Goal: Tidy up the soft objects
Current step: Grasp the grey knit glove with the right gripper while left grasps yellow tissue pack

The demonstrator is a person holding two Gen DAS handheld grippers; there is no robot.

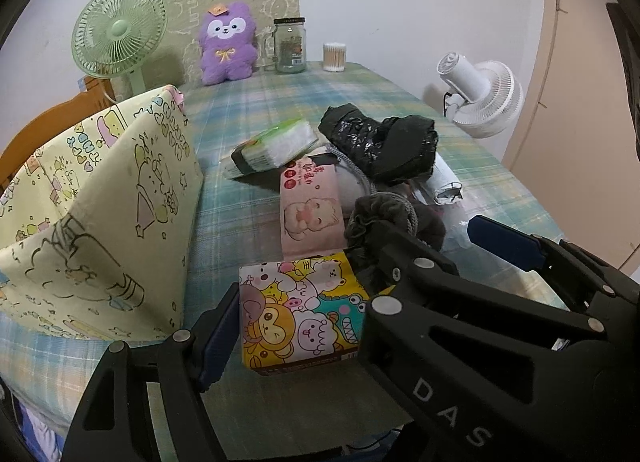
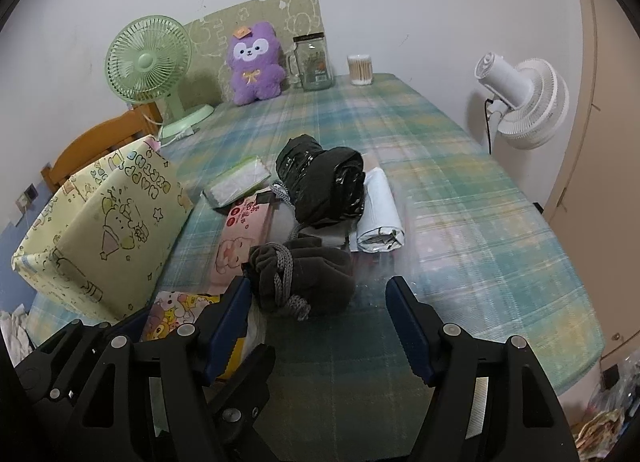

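My left gripper [image 1: 298, 322] is closed around a yellow cartoon tissue pack [image 1: 302, 312], also in the right wrist view [image 2: 176, 316]. My right gripper [image 2: 316, 322] is open, its fingers either side of a dark grey drawstring pouch [image 2: 308, 274], also in the left wrist view [image 1: 396, 218]. Beyond lie a pink tissue pack [image 1: 310, 206], a green-edged tissue pack [image 1: 276, 146], a black bundle [image 2: 324, 186] and a white roll [image 2: 380, 214]. A yellow cartoon fabric bin [image 2: 104, 230] stands at the left.
At the back of the plaid-covered table [image 2: 460, 202] stand a purple plush [image 2: 256, 62], a glass jar [image 2: 314, 62], a cotton swab tub [image 2: 360, 70] and a green fan [image 2: 148, 62]. A white fan [image 2: 524, 98] is off the right edge. A wooden chair [image 2: 100, 138] is at the left.
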